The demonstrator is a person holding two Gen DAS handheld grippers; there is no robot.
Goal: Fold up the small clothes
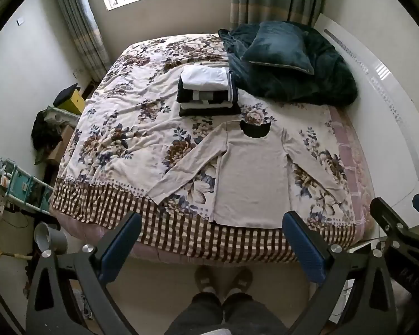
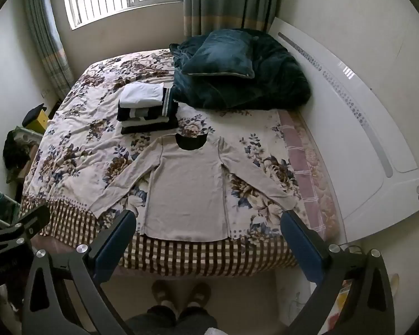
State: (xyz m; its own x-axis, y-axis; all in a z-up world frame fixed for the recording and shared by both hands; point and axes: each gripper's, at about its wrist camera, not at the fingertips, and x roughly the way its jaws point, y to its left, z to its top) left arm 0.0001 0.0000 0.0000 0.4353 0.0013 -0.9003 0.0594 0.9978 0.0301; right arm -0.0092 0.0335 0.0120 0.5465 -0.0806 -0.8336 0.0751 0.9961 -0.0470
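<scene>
While no readable writing shows, the beige long-sleeved shirt lies flat at frame centre on the floral bedspread; left gripper and right gripper hover, jaws apart, empty.

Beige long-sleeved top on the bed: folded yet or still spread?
Spread. The beige long-sleeved top lies flat on the floral bedspread, both sleeves angled outward, hem at the bed's edge.
</scene>
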